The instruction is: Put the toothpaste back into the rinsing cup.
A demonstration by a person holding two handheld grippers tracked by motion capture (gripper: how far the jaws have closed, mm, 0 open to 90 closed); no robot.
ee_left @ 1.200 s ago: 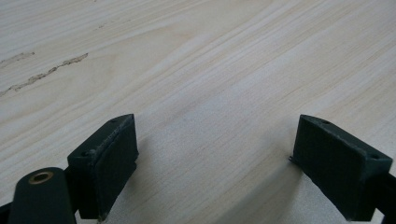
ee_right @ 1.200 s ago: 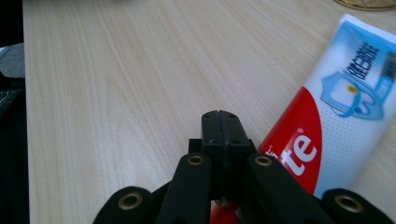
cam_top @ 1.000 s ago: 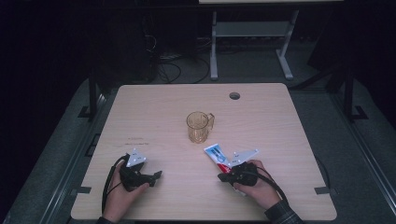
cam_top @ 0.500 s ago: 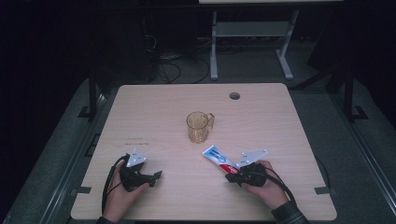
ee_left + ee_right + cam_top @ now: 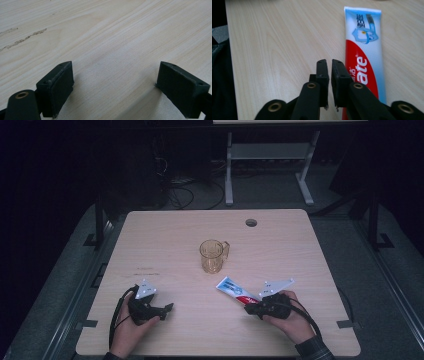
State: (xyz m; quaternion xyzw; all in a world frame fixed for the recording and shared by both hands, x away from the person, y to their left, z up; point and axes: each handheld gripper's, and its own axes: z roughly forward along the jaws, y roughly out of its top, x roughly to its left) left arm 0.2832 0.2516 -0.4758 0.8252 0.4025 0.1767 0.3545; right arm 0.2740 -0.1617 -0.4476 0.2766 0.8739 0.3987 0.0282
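Right gripper (image 5: 329,66) has drawn back from the red, white and blue toothpaste tube (image 5: 363,56); jaws just cracked apart, a slit between, nothing in them. Tube lies flat on the tabletop (image 5: 274,42), just beside the jaws.
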